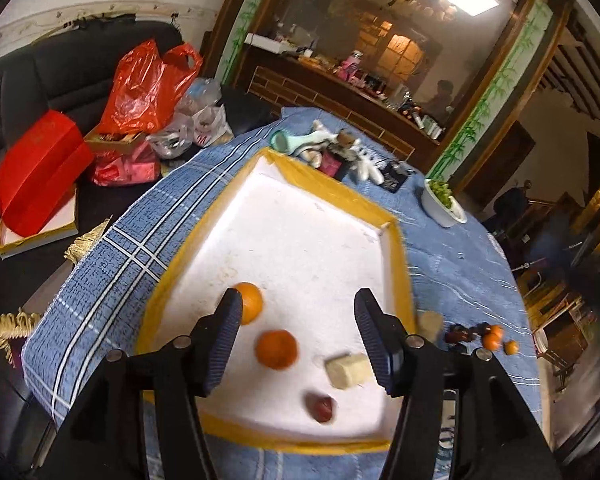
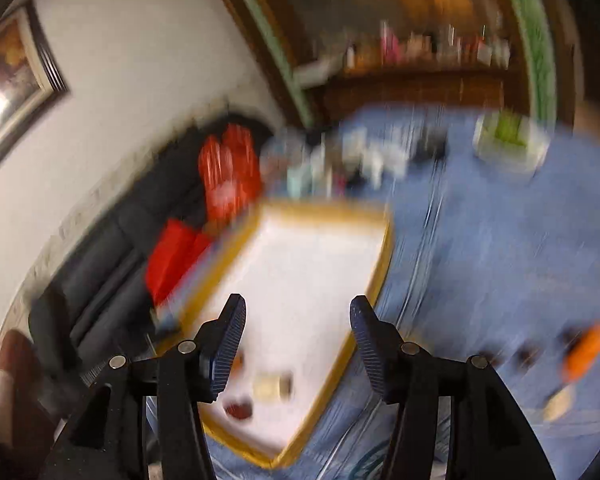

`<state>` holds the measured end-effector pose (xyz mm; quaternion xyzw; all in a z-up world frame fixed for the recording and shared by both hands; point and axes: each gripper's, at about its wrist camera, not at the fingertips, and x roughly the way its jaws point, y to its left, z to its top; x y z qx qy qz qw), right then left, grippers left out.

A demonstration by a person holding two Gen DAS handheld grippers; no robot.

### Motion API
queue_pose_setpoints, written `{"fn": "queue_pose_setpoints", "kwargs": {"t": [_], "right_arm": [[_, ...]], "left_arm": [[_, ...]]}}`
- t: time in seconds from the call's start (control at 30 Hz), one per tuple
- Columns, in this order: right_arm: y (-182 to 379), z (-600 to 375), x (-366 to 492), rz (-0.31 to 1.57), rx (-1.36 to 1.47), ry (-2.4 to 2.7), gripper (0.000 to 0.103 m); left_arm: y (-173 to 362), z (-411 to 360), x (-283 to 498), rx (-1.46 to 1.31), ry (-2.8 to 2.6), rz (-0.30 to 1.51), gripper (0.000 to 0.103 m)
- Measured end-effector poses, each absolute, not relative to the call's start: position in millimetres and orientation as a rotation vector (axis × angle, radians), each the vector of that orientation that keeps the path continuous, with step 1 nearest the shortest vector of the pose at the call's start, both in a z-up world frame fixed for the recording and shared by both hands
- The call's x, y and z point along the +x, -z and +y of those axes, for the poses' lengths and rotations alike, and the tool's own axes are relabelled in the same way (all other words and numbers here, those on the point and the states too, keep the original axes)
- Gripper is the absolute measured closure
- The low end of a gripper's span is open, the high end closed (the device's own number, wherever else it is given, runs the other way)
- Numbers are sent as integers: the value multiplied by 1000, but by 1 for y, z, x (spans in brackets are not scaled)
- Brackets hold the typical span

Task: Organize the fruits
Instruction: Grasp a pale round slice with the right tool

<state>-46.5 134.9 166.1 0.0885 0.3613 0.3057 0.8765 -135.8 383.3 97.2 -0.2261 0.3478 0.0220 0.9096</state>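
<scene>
Four items lay already inside the white tray (image 1: 312, 216) with the yellow rim: one orange (image 1: 251, 303) partly hidden behind the left finger of the left tool (image 1: 298, 314), a second orange (image 1: 276, 349) nearer the camera, a pale yellowish block (image 1: 347, 369), and a dark red fruit (image 1: 320, 409) near the front edge. So a part of the sorting was done, in my judgement. Several fruits were still outside, on the blue cloth of the worktop (image 1: 452, 264) to the right of the tray: a group of small oranges (image 1: 496, 337) touching some dark red fruits (image 1: 462, 333), and one pale piece (image 1: 431, 322) just beside the tray rim. These remained to be moved, I think. The left tool hung over the tray with its jaws apart and nothing between them. The right tool (image 2: 298, 312) also had its jaws apart and empty, over the near part of the tray; its picture was strongly blurred, so the orange smear (image 2: 586, 350) at its right was probably the same group of small oranges.
</scene>
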Motion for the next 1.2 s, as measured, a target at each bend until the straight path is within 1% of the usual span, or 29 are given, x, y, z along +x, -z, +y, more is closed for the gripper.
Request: {"fn": "queue_pose_setpoints", "kwargs": {"t": [0.03, 0.07, 0.1, 0.13, 0.17, 0.2, 0.27, 0.4, 0.53, 0.7, 0.83, 0.93, 1.07, 1.13, 1.17, 1.2], "right_arm": [[-210, 119, -50, 655, 202, -633, 43], [-240, 108, -55, 587, 213, -632, 43], [-268, 98, -62, 518, 223, -630, 41], [-306, 82, -77, 420, 233, -625, 37], [-325, 74, -88, 367, 237, -622, 24], [-344, 63, -103, 306, 236, -617, 14], [-357, 54, -125, 258, 207, -604, 11], [-324, 44, -150, 316, 150, -574, 11], [-253, 30, -155, 466, 96, -497, 11], [-188, -11, -153, 589, 126, -429, 11], [-153, -52, -155, 652, 139, -334, 11], [-137, -72, -150, 695, 162, -294, 12], [-111, -88, -135, 757, 205, -285, 17], [-99, -89, -125, 784, 221, -294, 23], [-90, -88, -118, 806, 228, -302, 29], [-84, -85, -114, 823, 230, -307, 32]], "left_arm": [[-101, 380, -139, -463, -39, 710, 45], [-106, 377, -143, -457, -34, 700, 42], [-110, 374, -145, -451, -30, 692, 40], [-115, 370, -148, -443, -27, 683, 38], [-118, 367, -149, -438, -24, 680, 38], [-121, 363, -150, -431, -18, 678, 38], [-126, 355, -151, -421, -9, 677, 38], [-129, 333, -154, -403, 16, 685, 35], [-127, 305, -156, -355, 47, 709, 34], [-129, 279, -162, -307, 77, 721, 34], [-127, 269, -163, -303, 86, 715, 29], [-117, 260, -156, -307, 99, 748, 29], [-103, 250, -148, -315, 134, 793, 29], [-99, 245, -146, -298, 144, 802, 29], [-97, 242, -145, -291, 150, 806, 29], [-95, 240, -144, -285, 155, 812, 29]]}}
